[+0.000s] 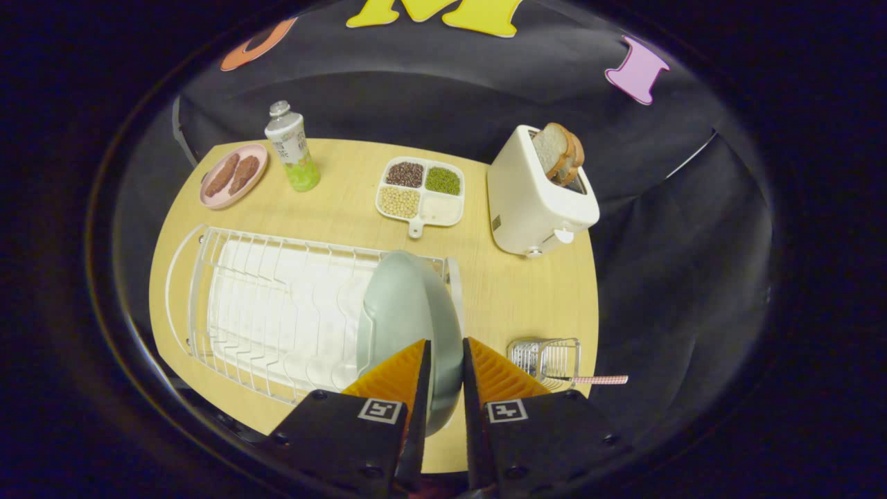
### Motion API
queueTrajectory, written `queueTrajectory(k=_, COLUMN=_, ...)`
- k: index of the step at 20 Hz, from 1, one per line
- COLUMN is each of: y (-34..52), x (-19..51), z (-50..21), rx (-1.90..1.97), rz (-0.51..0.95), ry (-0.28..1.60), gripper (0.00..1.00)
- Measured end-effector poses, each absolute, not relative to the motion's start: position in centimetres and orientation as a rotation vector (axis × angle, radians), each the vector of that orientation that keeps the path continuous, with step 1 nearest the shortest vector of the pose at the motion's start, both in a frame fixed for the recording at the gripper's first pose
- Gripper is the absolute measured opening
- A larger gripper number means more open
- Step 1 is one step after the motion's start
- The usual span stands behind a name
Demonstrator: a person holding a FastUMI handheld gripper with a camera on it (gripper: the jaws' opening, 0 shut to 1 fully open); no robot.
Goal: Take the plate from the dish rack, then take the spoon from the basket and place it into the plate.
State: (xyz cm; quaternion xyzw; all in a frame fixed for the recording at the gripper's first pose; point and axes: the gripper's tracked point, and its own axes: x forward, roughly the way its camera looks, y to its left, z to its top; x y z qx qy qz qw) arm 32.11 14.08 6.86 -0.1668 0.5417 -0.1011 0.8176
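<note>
Gripping the plate [409, 312] rim at lower centre, my hand-held gripper [447, 357] is clamped on it, plate upright at the dish rack's [277, 305] right end; spoon [599, 380] in basket [547, 357], lower right on table [346, 208].

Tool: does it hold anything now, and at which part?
The tool is closed on the plate, which stands on edge in the rack. One finger presses each face at the near rim.
</note>
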Motion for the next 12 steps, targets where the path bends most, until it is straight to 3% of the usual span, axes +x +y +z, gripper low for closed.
queueTrajectory(k=5, y=14.6, x=31.5, z=7.1, rx=-0.394, rz=-0.327, ry=1.163, gripper=0.25)
queueTrajectory(k=12, y=15.3, x=30.7, z=9.3, rx=-0.382, rz=-0.46, ry=1.025, gripper=0.23)
